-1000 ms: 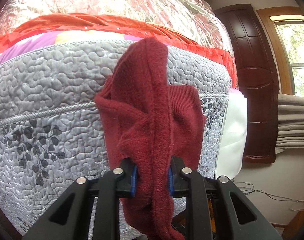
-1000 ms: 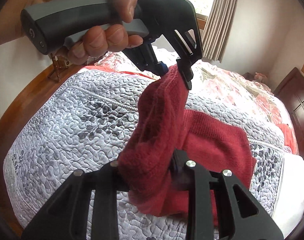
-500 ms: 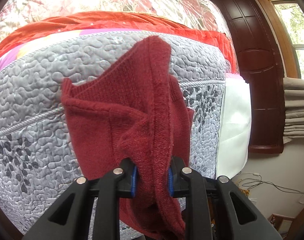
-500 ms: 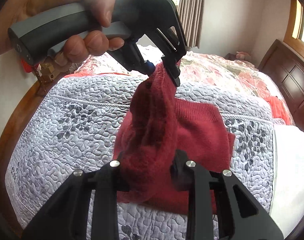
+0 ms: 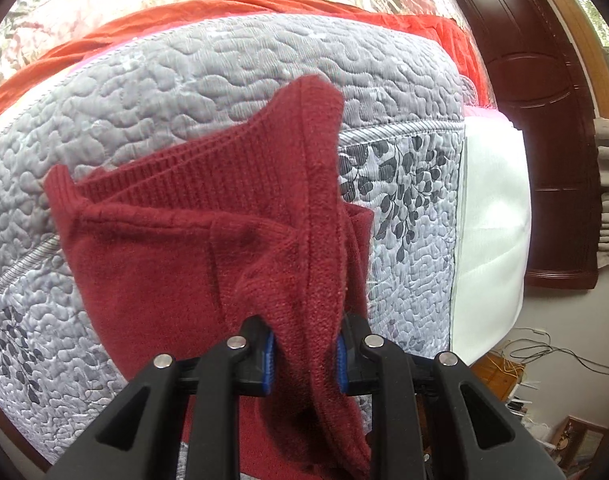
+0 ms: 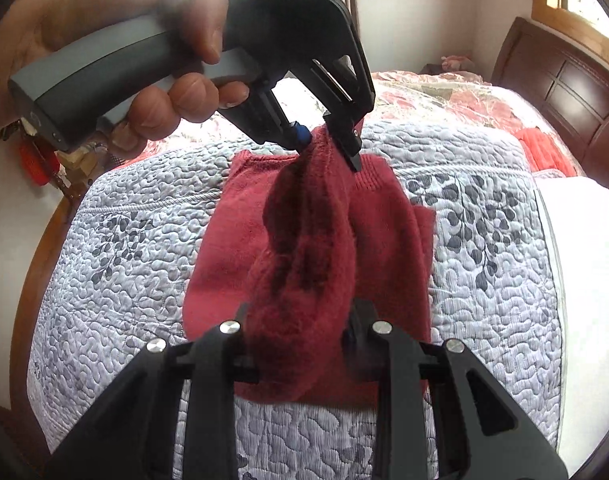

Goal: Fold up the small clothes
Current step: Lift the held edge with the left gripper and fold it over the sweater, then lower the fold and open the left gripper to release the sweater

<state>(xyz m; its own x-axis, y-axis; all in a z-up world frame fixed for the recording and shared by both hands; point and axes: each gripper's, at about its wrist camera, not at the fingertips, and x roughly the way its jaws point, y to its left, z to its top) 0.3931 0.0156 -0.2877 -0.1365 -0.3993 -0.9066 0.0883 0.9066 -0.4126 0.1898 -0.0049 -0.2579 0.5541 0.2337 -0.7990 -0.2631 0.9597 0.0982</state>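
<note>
Right wrist view: my right gripper (image 6: 304, 354) is clamped on a bunched edge of the red knit garment (image 6: 304, 240); left gripper (image 6: 328, 140) ahead pinches the opposite end, rest draped on the bed (image 6: 124, 240) below. Soft, floppy, light; I'd grip hems.

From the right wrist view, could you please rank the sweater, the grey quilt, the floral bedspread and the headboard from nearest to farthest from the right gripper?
1. Sweater: clamped in the right gripper.
2. Grey quilt: directly beneath, spreading to both sides.
3. Floral bedspread: beyond the quilt, upper centre.
4. Headboard: far upper right.
</note>
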